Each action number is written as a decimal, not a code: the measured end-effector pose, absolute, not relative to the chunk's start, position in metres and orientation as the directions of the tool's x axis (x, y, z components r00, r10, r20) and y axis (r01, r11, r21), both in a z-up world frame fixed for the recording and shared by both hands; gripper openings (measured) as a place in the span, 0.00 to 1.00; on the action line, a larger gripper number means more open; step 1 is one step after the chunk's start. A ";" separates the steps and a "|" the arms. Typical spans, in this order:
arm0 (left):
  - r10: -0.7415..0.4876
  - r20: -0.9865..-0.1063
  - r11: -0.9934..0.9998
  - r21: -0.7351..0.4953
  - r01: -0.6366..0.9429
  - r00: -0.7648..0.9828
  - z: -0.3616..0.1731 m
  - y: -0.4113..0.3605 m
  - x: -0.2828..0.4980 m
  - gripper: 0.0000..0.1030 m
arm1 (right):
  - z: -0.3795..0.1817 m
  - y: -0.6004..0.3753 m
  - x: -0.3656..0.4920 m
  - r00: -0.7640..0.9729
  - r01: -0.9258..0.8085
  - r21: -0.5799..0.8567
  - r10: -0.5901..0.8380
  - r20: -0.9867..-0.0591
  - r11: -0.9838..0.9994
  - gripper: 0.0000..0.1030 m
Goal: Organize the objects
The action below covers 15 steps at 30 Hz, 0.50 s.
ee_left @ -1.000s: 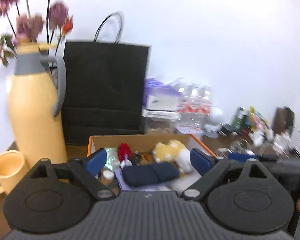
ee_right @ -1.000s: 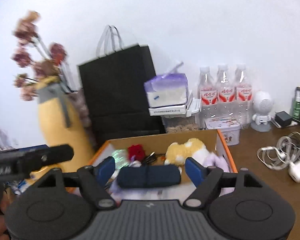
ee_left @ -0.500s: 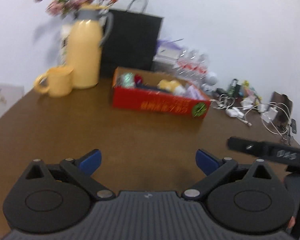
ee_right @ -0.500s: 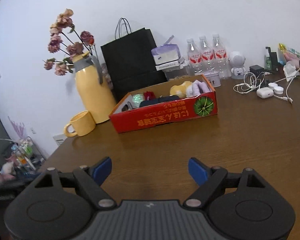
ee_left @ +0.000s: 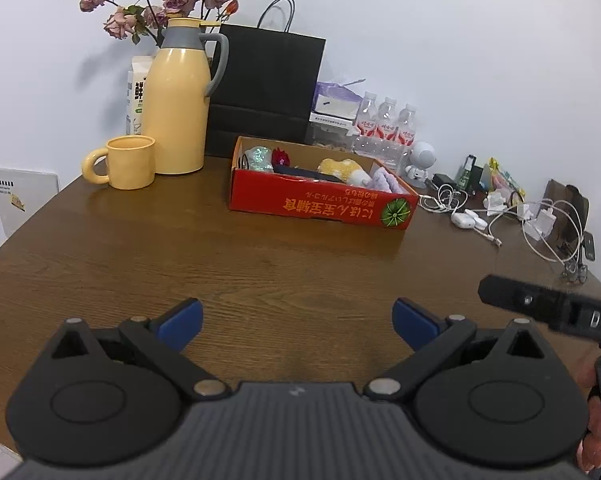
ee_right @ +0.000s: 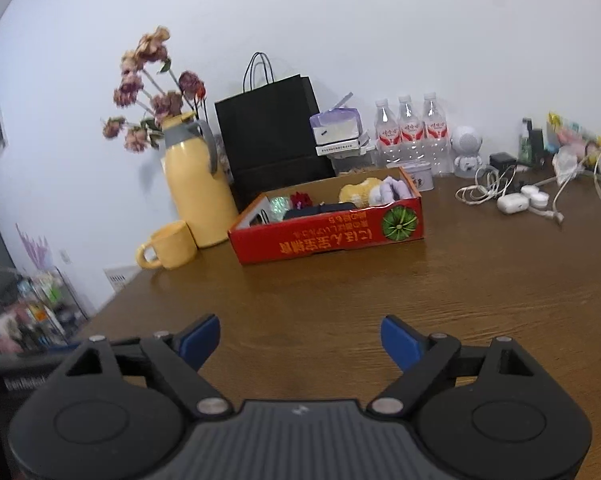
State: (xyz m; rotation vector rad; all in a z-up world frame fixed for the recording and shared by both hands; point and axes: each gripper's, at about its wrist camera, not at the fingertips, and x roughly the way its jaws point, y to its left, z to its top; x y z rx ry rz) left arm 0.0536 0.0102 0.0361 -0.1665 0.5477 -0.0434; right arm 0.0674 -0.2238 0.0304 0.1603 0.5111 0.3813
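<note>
Starting at the left of the left wrist view, a yellow mug [ee_left: 129,162] stands beside a tall yellow thermos jug [ee_left: 176,100], with dried roses [ee_left: 156,4] rising behind it and a black paper bag [ee_left: 266,92] against the wall. At centre sits the red cardboard box [ee_left: 320,206] on the wooden table [ee_left: 180,264]. It already holds a dark blue pouch [ee_left: 300,172], a yellow plush toy [ee_left: 342,168], something lilac and a small red item — so, by the look of it, much of the tidying is done.

To the right, three water bottles [ee_left: 386,124] and a small white robot figure [ee_left: 420,158] stand near the wall. Further right, white cables and chargers [ee_left: 536,216] lie loose on the table — these may be what is left for you to organize.

At the bottom of the frame, your left gripper [ee_left: 298,322] stands wide open over bare table, holding nothing. In the right wrist view your right gripper [ee_right: 300,338] is also empty, its jaws opening, well apart from the box.
</note>
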 end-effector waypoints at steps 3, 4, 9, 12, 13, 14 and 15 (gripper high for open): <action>-0.064 -0.515 0.992 -0.129 -0.003 0.855 0.037 0.005 0.047 1.00 | 0.029 -0.221 0.053 0.811 -0.332 0.164 0.369 -0.454 0.929 0.86; -0.051 -0.515 0.993 -0.114 -0.009 0.856 0.036 0.003 0.044 1.00 | 0.029 -0.221 0.049 0.810 -0.333 0.145 0.361 -0.462 0.932 0.86; 0.040 -0.522 0.999 -0.007 -0.051 0.852 0.039 -0.006 0.019 1.00 | 0.030 -0.220 0.023 0.826 -0.322 0.083 0.322 -0.462 0.943 0.86; 0.027 -0.469 1.000 0.026 -0.017 0.883 0.043 -0.009 -0.003 1.00 | 0.023 -0.219 0.003 0.837 -0.272 0.077 0.275 -0.473 0.959 0.86; 0.044 -0.463 0.999 0.043 -0.027 0.885 0.045 -0.009 -0.008 1.00 | 0.020 -0.220 -0.004 0.836 -0.268 0.089 0.277 -0.473 0.959 0.86; 0.071 -0.462 0.997 0.071 -0.043 0.884 0.045 -0.011 -0.013 1.00 | 0.017 -0.222 -0.011 0.835 -0.263 0.110 0.283 -0.473 0.959 0.86; 0.087 -0.459 0.994 0.093 -0.050 0.884 0.045 -0.012 -0.017 1.00 | 0.014 -0.224 -0.018 0.833 -0.254 0.134 0.287 -0.473 0.958 0.86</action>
